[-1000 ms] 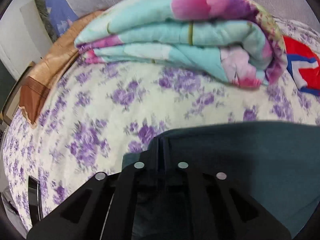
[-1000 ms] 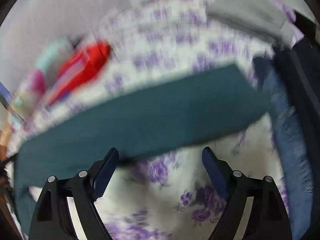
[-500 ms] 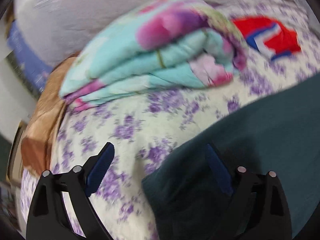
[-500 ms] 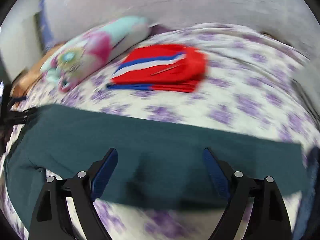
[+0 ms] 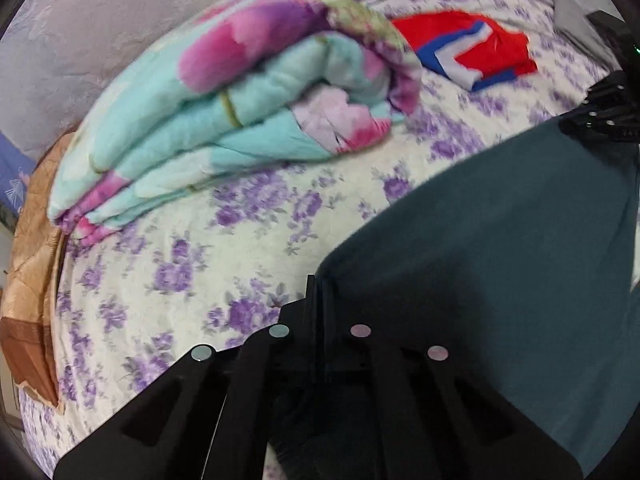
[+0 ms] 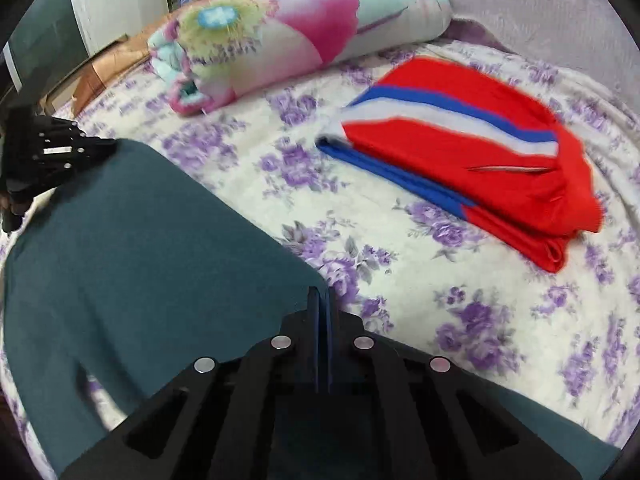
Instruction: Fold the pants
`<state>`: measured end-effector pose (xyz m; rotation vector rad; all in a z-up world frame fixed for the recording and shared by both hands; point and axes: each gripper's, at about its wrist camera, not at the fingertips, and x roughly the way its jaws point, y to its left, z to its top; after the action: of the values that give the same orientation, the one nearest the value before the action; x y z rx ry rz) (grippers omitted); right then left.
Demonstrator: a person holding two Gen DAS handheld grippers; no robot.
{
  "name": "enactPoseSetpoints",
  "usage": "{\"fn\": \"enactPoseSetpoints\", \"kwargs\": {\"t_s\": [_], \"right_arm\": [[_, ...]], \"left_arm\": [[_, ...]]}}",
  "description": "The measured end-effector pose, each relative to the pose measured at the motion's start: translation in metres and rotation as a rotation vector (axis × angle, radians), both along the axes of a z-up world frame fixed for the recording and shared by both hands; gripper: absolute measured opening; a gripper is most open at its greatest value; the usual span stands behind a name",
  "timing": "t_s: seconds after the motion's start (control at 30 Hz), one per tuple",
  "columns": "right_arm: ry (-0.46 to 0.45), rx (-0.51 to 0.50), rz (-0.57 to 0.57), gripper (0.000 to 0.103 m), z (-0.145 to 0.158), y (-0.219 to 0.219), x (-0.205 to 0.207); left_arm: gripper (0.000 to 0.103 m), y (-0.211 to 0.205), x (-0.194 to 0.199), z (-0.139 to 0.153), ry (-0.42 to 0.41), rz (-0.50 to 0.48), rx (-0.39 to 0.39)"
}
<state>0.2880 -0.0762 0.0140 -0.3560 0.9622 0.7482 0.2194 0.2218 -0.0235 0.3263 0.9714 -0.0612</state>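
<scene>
Pants, dark teal, lie flat on the flowered bed. Your left tongs and right tongs are each pinched shut on a far corner. Lift both together, keeping the edge taut, so the fold lands square.

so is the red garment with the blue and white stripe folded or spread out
Folded. The red garment with the blue and white stripe lies as a compact stack on the purple-flowered bedsheet, with doubled layers showing along its near edge.
</scene>
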Motion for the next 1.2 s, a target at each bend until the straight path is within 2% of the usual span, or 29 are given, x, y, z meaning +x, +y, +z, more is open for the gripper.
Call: {"fn": "enactPoseSetpoints", "kwargs": {"t_s": [0.1, 0.17, 0.23, 0.3, 0.37, 0.4, 0.47, 0.53, 0.6, 0.63, 0.67, 0.7, 0.73, 0.77, 0.87, 0.9, 0.93, 1.0, 1.03, 1.1, 1.13, 1.17, 1.2], "right_arm": [[-0.007, 0.192, 0.021, 0.003, 0.054, -0.033, -0.046], [-0.018, 0.258, 0.063, 0.003, 0.077, -0.049, -0.083], [-0.01, 0.299, 0.116, 0.003, 0.09, -0.065, -0.129], [0.023, 0.333, 0.155, 0.003, 0.087, -0.073, -0.167], [0.078, 0.325, 0.179, 0.004, 0.066, -0.077, -0.203], [0.089, 0.31, 0.185, 0.004, 0.055, -0.074, -0.215], [0.149, 0.246, 0.19, 0.004, 0.017, -0.065, -0.234], [0.217, 0.163, 0.159, 0.007, -0.018, -0.056, -0.24], [0.237, 0.186, 0.133, 0.009, -0.025, -0.058, -0.241], [0.261, 0.201, 0.137, 0.021, -0.021, -0.059, -0.241], [0.278, 0.215, 0.136, 0.029, -0.016, -0.061, -0.24], [0.274, 0.229, 0.129, 0.047, -0.01, -0.063, -0.24], [0.24, 0.23, 0.118, 0.054, -0.001, -0.066, -0.242], [0.211, 0.224, 0.115, 0.054, 0.004, -0.068, -0.244], [0.146, 0.232, 0.077, 0.056, 0.02, -0.071, -0.24], [0.11, 0.22, 0.04, 0.062, 0.025, -0.075, -0.236], [0.036, 0.198, -0.026, 0.066, 0.029, -0.081, -0.234], [-0.044, 0.206, -0.112, 0.066, 0.033, -0.09, -0.229], [-0.054, 0.222, -0.133, 0.066, 0.033, -0.095, -0.231], [-0.069, 0.24, -0.158, 0.066, 0.032, -0.104, -0.23], [-0.073, 0.239, -0.156, 0.066, 0.031, -0.108, -0.23], [-0.075, 0.239, -0.147, 0.066, 0.031, -0.11, -0.23], [-0.079, 0.242, -0.141, 0.066, 0.031, -0.112, -0.23]], "left_arm": [[0.001, -0.003, -0.022, 0.036, -0.068, -0.019, -0.013], [0.001, 0.001, -0.057, 0.072, -0.14, -0.036, -0.064], [0.001, 0.0, -0.092, 0.096, -0.202, -0.065, -0.086], [0.001, -0.006, -0.128, 0.106, -0.229, -0.087, -0.093], [0.001, -0.012, -0.165, 0.1, -0.226, -0.079, -0.095], [0.001, -0.015, -0.172, 0.096, -0.212, -0.071, -0.092], [0.002, -0.021, -0.191, 0.072, -0.161, -0.03, -0.091], [0.005, -0.025, -0.204, 0.041, -0.077, 0.031, -0.079], [0.01, -0.024, -0.211, 0.013, 0.009, 0.096, -0.06], [0.021, -0.022, -0.215, 0.001, 0.055, 0.137, -0.055], [0.036, -0.019, -0.219, -0.002, 0.062, 0.165, -0.062], [0.047, -0.015, -0.224, 0.002, 0.044, 0.196, -0.076], [0.072, -0.011, -0.232, 0.009, 0.023, 0.224, -0.098], [0.082, -0.007, -0.237, 0.018, -0.006, 0.257, -0.127], [0.083, 0.002, -0.242, 0.038, -0.041, 0.333, -0.221], [0.083, 0.004, -0.239, 0.041, -0.03, 0.365, -0.246], [0.083, 0.008, -0.233, 0.042, -0.004, 0.423, -0.283], [0.083, 0.012, -0.223, 0.039, 0.051, 0.51, -0.37], [0.082, 0.015, -0.216, 0.034, 0.076, 0.551, -0.451], [0.064, 0.017, -0.209, 0.027, 0.099, 0.607, -0.544], [0.042, 0.016, -0.205, 0.021, 0.132, 0.621, -0.589], [0.026, 0.013, -0.202, 0.013, 0.163, 0.623, -0.617], [0.023, 0.009, -0.199, 0.007, 0.194, 0.627, -0.633]]}}
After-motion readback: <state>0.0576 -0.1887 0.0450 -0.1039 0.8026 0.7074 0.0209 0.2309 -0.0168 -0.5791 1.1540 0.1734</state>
